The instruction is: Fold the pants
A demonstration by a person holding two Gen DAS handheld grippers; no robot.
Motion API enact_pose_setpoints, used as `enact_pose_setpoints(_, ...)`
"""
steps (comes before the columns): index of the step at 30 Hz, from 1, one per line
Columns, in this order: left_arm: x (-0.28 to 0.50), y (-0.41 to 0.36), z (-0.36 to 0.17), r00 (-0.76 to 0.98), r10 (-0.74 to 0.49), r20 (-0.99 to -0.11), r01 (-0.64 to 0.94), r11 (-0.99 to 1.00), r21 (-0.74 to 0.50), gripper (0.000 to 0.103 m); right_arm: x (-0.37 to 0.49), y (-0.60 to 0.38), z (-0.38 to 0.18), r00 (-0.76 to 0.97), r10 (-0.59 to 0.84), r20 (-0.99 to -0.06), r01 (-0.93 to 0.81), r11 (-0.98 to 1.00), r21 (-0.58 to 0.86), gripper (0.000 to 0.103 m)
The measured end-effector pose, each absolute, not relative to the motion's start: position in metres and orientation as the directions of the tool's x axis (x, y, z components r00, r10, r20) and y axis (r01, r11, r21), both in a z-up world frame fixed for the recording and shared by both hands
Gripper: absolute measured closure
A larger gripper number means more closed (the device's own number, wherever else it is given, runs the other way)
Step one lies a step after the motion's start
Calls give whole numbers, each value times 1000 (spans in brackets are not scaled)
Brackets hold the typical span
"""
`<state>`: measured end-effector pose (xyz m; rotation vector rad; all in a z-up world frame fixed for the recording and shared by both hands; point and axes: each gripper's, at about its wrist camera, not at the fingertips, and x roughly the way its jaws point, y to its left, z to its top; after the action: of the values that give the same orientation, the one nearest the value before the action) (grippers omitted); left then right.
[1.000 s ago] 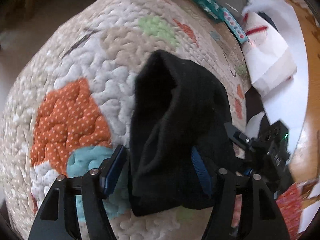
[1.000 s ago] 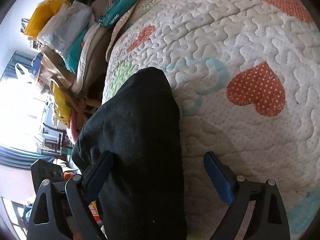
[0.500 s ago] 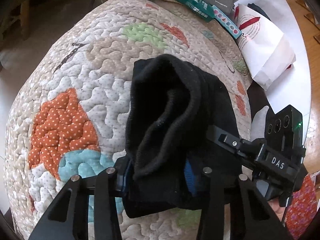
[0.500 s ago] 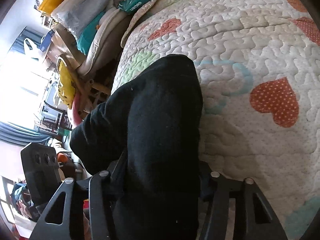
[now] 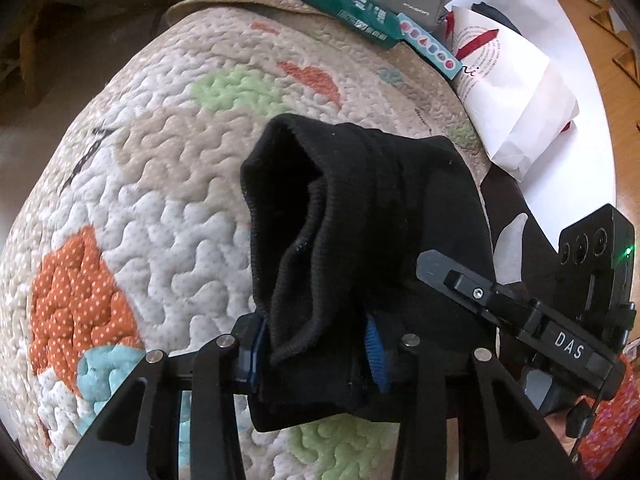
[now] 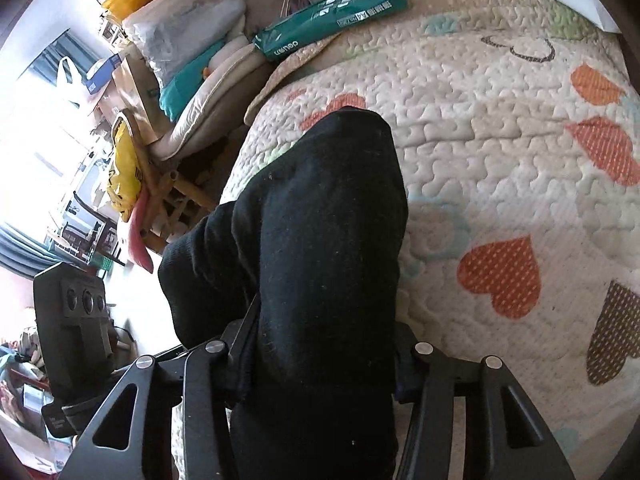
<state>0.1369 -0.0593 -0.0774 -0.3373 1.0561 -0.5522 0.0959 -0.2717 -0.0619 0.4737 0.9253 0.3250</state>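
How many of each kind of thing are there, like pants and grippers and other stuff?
Black pants: 1
Grippers: 2 (left gripper; right gripper, its fingers closing with the pants between them)
Patchwork quilt: 1
Green packet: 1
White paper bag: 1
Total: 6

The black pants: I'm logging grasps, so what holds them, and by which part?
Both grippers hold the black pants: left gripper on a ribbed hem, right gripper, jaws closing, on a bunched fold.
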Motion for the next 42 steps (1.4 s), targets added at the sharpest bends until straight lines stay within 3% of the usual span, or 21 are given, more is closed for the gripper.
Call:
enact_pose_setpoints(17,171,-98,-55,401,-514,-758,261,858,-443,64,130,-292,-40,566,429,-704,-68,875,479,49)
enact_pose_setpoints(26,197,-126,-49,414,-429,-803,254,902,-350,64,146,-319,-56,599,454,-660,10,819,573,49)
enact_pose_setpoints(42,215,-169,-61,413,-345,-843,269,930,-249,64,158,-351,-77,610,434,-663,91,793,602,49)
